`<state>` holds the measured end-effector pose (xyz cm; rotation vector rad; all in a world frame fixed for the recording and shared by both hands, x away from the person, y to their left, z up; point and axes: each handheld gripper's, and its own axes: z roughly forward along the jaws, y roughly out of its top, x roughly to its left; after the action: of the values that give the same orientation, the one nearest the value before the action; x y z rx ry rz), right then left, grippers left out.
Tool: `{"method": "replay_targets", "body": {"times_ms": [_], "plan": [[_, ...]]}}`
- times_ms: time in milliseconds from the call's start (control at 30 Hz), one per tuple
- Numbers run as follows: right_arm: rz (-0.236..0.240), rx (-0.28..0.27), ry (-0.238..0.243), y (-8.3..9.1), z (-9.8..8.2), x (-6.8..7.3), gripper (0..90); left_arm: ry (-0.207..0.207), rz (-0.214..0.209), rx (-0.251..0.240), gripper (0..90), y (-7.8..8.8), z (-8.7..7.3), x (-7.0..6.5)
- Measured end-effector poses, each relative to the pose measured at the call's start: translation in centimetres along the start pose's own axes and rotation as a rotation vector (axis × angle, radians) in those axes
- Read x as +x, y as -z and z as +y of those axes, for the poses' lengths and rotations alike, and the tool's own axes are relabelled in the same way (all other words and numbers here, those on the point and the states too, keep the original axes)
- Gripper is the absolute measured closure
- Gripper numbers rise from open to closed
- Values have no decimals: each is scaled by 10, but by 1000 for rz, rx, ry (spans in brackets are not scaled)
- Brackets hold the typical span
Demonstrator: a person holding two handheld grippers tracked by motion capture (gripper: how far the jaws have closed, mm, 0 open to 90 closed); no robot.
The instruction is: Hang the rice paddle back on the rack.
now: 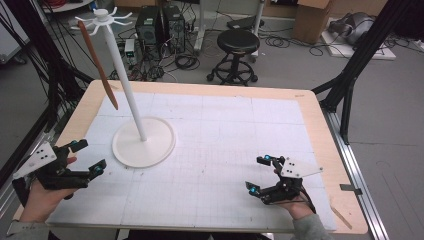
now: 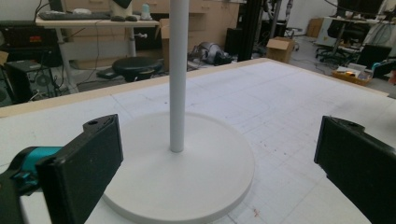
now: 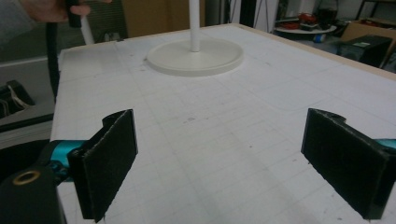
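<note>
while my left tongs (image 1: 89,156) and right tongs (image 1: 259,174) both gape wide and empty low over the table (image 1: 225,125), the white stand (image 1: 144,141) rests just ahead of my left tongs, its pole upright, a wooden spatula (image 1: 98,64) hanging from its top hooks.

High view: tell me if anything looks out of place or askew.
One thing: a brown wooden utensil hangs slanted from the white stand, and its other hooks are bare. A wooden stick lies at the table's near right corner.
</note>
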<state>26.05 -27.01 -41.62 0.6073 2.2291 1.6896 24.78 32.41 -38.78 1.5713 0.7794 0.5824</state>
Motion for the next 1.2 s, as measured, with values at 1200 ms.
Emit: {"method": "replay_targets", "body": {"times_ms": [1200], "plan": [[-208,-170,-80,51,-11,-24,97,-35,59,16,17,16,-35,-20]]}}
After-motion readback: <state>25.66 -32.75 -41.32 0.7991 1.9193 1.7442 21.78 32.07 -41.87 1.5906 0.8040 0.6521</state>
